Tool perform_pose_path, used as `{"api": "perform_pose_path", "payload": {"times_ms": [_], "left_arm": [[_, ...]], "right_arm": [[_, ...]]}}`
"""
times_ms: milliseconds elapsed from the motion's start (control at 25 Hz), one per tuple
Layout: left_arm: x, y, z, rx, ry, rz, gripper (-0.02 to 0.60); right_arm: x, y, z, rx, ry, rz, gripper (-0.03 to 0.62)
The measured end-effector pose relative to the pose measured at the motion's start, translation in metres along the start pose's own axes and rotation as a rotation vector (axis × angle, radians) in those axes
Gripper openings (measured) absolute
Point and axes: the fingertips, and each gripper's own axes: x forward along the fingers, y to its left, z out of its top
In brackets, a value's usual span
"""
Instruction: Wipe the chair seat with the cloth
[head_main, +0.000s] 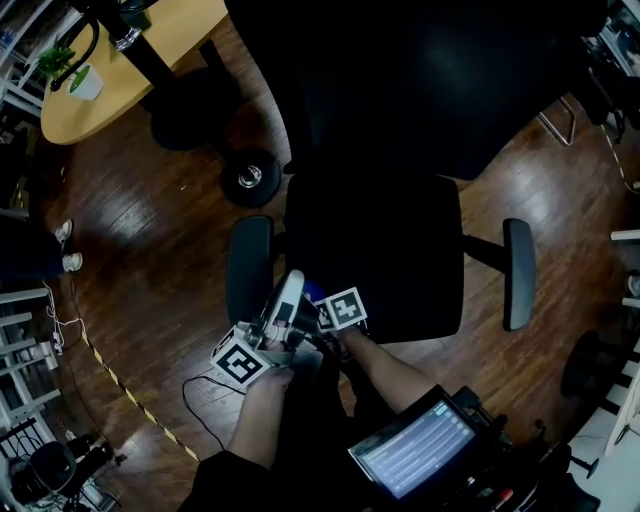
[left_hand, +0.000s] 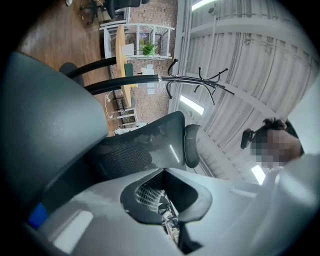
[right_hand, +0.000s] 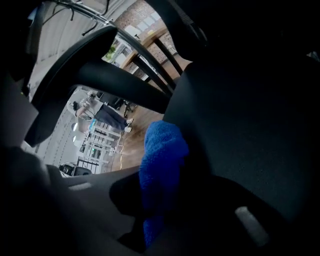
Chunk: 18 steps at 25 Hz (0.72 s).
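Your right gripper (right_hand: 160, 200) tight on fluffy blue cloth (right_hand: 162, 160) at lower-left edge of black chair seat (head_main: 375, 250); left gripper (left_hand: 167, 172) together, empty.

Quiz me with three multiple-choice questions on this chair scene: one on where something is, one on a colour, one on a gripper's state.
1. Where are both grippers?
A) at the seat's far edge
B) at the seat's near edge, by the left armrest
C) over the seat's middle

2. The cloth's colour?
A) blue
B) yellow
C) white

3. The right gripper is?
A) open, empty
B) shut on the cloth
C) out of view

Answers: B, the head view shows the left gripper and right gripper there; A, the right gripper view shows blue fabric; B, its fingers pinch the cloth.
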Motion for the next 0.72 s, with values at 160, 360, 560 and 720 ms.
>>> {"api": "perform_pose_path", "payload": {"times_ms": [160,360,560,720], "left_arm": [[0.009,0.004,-0.007,-0.005,0.025,-0.009,-0.009],[0.025,0.008,-0.024,-0.019,0.069,-0.023,-0.009],[0.042,0.008,-0.046,-0.039,0.112,-0.036,-0.009],[0.051,0.007,-0.056,-0.047,0.139,-0.045,-0.009]], "right_arm": [[-0.022,-0.040,-0.011,0.029,0.036,-0.071,0.044],[-0.081,-0.117,-0.033,0.084,0.029,-0.215,0.044],[-0.164,-0.201,-0.070,0.185,0.002,-0.379,0.044],[-0.221,-0.242,-0.092,0.284,-0.030,-0.476,0.044]]}}
